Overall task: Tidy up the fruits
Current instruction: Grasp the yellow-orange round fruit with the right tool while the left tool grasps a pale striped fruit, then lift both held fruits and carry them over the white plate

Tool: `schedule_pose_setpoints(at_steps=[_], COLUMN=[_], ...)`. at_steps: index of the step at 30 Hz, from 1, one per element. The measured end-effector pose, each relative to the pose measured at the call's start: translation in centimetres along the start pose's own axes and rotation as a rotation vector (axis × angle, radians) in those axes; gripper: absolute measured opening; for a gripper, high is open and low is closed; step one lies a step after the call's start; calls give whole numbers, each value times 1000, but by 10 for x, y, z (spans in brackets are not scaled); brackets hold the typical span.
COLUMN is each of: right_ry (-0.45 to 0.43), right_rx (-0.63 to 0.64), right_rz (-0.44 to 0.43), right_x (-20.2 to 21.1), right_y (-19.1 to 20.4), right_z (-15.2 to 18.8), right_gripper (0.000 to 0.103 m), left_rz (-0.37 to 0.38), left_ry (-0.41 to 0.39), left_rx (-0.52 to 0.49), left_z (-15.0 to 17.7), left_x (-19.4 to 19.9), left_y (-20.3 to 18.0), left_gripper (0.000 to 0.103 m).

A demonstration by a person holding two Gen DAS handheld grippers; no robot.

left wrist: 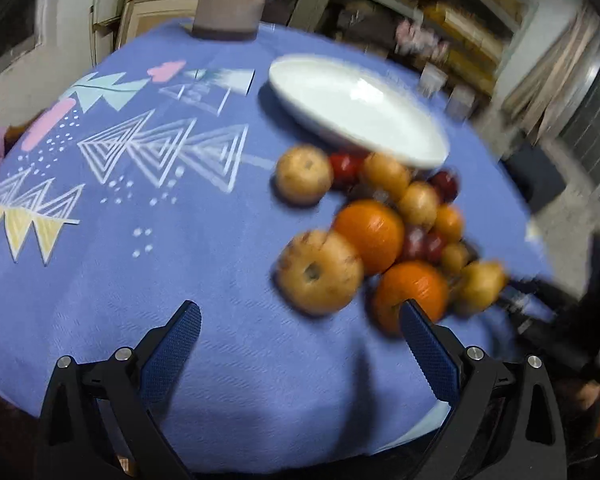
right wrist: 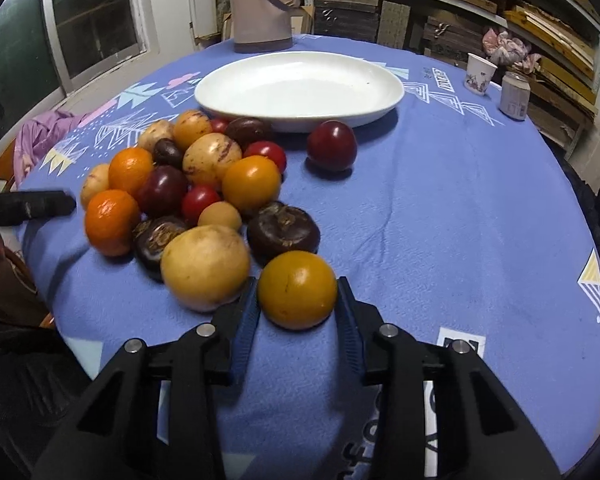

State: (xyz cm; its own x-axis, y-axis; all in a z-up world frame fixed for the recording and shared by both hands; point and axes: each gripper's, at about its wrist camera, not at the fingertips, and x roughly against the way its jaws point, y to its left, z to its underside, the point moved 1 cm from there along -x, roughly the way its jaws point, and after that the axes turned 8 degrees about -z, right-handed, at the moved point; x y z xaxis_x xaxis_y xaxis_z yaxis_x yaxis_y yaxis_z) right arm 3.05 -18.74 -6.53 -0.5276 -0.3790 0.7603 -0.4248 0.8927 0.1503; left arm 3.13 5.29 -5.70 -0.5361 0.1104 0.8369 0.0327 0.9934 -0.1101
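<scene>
Yellow-orange fruit (right wrist: pixel 297 289) bracketed by right gripper (right wrist: pixel 298 300) pads, contact unconfirmed; white plate (right wrist: pixel 380 108) dead ahead. Left gripper (left wrist: pixel 300 320) open, empty.

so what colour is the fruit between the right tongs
Yellow-orange fruit; clearest in the right wrist view.

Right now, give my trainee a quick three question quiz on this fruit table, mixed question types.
1. True or false: the white plate already holds fruit.
2. Which gripper has its fingers on either side of the yellow-orange fruit: A) left gripper B) right gripper?
3. Fill in: the lone dark red fruit lies just in front of the ____.

Key: 1 false; 2 B; 3 plate.
</scene>
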Motion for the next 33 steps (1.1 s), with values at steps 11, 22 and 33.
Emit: schedule_pose_setpoints(at_steps=[11, 22, 33], right_ry=[-15, -17, -20], right_rx=[-36, -43, -50], right_rz=[-20, -33, -41], right_x=[2, 3, 4], right_y=[-4, -4, -4], right_z=[1, 2, 3], right_gripper=[38, 38, 38], left_rz=[-100, -145, -121], left_ry=[-17, -17, -51], left_rx=[-129, -178, -133], left_z=[-12, -8, -12], left_x=[-21, -28, -24], left_y=[-3, -7, -4], left_gripper=[100, 100, 100])
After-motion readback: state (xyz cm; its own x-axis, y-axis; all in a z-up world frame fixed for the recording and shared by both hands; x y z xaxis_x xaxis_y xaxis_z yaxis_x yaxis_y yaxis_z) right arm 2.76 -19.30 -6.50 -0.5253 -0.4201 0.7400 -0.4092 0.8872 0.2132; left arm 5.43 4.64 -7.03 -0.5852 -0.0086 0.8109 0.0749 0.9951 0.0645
